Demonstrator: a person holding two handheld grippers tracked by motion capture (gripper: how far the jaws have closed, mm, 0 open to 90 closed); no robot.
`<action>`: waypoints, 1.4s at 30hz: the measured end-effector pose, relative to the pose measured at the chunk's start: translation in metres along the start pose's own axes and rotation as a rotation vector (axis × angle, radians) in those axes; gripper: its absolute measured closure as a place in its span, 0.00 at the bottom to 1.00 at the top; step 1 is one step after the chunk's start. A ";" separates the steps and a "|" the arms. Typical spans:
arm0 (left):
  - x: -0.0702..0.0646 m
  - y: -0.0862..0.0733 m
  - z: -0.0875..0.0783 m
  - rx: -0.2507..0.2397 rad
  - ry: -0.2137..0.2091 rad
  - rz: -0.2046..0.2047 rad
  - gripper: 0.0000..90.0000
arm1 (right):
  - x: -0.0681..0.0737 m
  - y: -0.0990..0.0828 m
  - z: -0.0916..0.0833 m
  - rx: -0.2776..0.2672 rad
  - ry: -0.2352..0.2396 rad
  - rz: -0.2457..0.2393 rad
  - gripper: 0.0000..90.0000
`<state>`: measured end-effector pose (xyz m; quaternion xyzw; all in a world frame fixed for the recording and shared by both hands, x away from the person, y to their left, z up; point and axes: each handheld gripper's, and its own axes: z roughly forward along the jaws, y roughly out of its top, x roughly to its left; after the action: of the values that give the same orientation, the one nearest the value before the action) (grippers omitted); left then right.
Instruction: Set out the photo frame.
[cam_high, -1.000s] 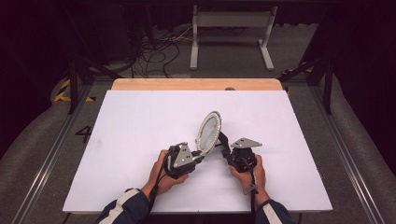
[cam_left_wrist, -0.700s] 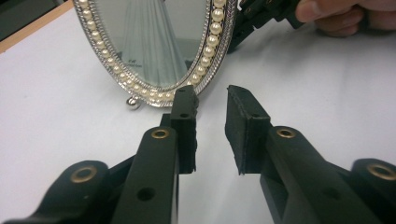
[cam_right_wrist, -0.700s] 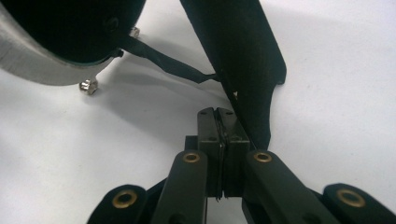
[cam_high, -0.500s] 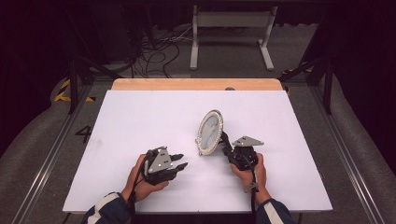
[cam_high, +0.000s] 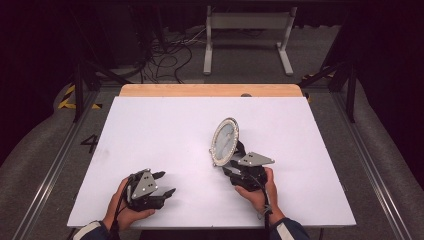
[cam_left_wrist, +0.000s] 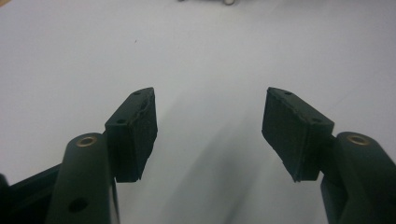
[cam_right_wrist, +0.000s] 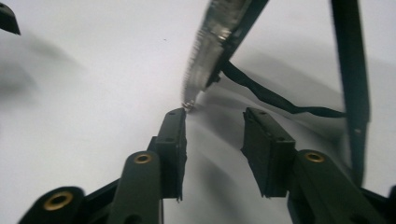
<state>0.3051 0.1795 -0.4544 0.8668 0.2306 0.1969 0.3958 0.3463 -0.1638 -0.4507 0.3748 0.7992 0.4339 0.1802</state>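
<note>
right gripper view: right claw (cam_right_wrist: 212, 140) just parting, empty, beside oval frame (cam_right_wrist: 219, 42); left claw (cam_left_wrist: 208, 133) wide, empty

Silver-rimmed oval frame (cam_high: 224, 141), white table (cam_high: 165, 130), black tongs (cam_high: 164, 184).

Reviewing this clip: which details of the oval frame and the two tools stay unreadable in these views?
- Oval frame: what sits behind its glass is too small to read in the high view; in the right gripper view the top edge cuts it off, leaving a blurred rim.
- Frame's back stand: where it meets the table is hidden by the right tool.
- Right tool: whether a pad touches the rim is unclear.
- Left tool: jaws apart, nothing between; the table beyond is blurred.
</note>
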 end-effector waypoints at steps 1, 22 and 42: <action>0.000 -0.002 0.000 0.005 0.003 -0.010 0.38 | 0.002 0.001 0.002 0.000 -0.008 0.001 0.61; -0.004 -0.007 0.001 -0.005 0.030 -0.048 0.23 | 0.009 0.022 0.029 -0.157 -0.076 0.151 0.70; -0.008 0.000 0.004 0.008 0.030 -0.048 0.22 | -0.006 0.021 0.019 -0.074 0.037 0.151 0.81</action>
<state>0.3005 0.1725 -0.4582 0.8596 0.2580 0.1993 0.3934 0.3714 -0.1502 -0.4442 0.4190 0.7552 0.4824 0.1460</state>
